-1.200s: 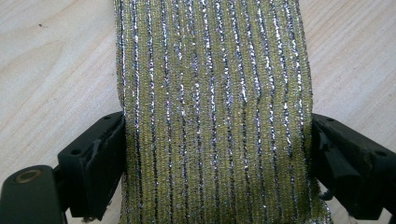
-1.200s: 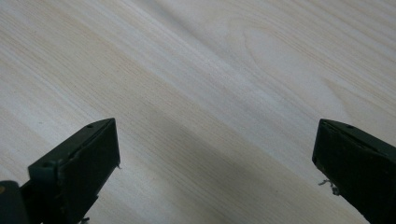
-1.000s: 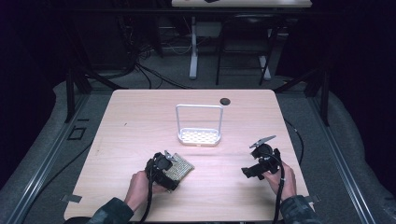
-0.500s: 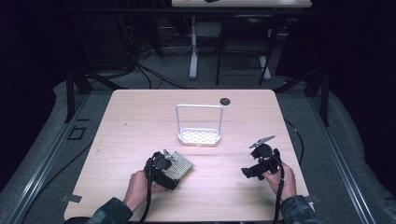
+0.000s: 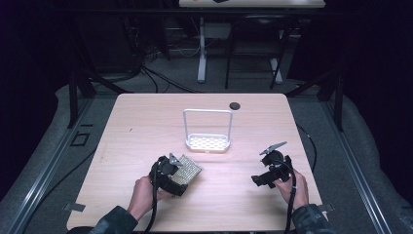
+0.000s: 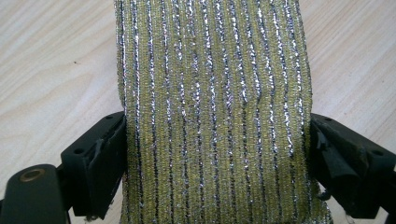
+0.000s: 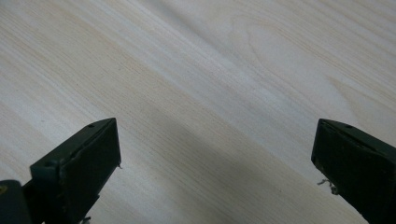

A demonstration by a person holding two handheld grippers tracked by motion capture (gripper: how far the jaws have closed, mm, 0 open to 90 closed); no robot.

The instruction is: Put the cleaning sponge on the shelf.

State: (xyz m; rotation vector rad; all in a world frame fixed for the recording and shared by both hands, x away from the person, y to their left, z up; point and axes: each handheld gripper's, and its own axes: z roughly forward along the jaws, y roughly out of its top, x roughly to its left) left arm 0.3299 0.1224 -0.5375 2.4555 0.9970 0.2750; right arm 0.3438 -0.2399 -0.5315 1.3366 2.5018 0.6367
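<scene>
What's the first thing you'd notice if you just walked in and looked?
The sparkly yellow-green scrubbing pad, squeezed between the left claw at the table's near left. Behind it, mid-table, stands a white rack with a tall hoop handle. The right claw hangs open over bare wood.

The scouring pad [image 6: 212, 112] is a rough knit of yellow-green yarn shot with glinting silver thread. The tabletop [image 7: 224, 74] is pale, smooth, matt wood. The tongs' jaws look matt black plastic.

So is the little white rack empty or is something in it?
Empty. In the high view the white rack shows only its bare holed base, and the sparkly sponge is off it, between the left gripper jaws.
</scene>
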